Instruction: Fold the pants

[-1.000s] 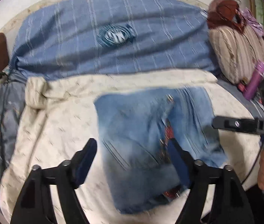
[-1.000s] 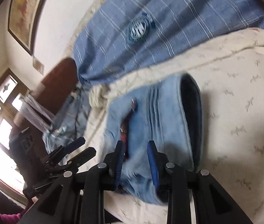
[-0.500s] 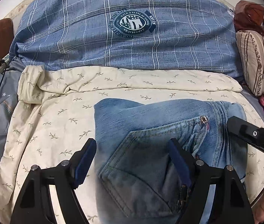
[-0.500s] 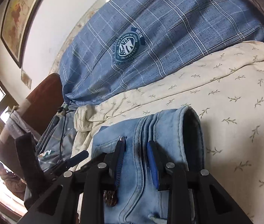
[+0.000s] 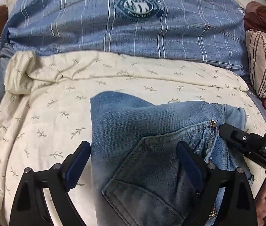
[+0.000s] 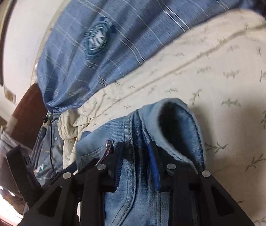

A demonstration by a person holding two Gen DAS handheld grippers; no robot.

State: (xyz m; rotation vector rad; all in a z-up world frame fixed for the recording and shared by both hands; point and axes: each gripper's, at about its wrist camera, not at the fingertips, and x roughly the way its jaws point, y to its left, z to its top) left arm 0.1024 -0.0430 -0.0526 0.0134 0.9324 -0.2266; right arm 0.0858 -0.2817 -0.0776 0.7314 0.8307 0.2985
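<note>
Since a second ago we've pushed both tongs in closer over the jeans (image 5: 148, 150), and the left gripper (image 5: 133, 162) has just been opening: jaws wide, denim between them, pads not pressing. We hold the right gripper (image 6: 135, 162) narrow, clamped on the seamed waistband fold. Jeans are faded blue denim, folded into a compact stack, back pocket up in the left view, one rolled end standing open in the right view. They lie on the cream leaf-print sheet (image 5: 44, 116). Bare sheet surrounds the jeans on the far and left sides. Beyond the jeans lies a blue plaid duvet (image 5: 95, 24); a striped pillow (image 5: 264, 64) sits to their far right.
</note>
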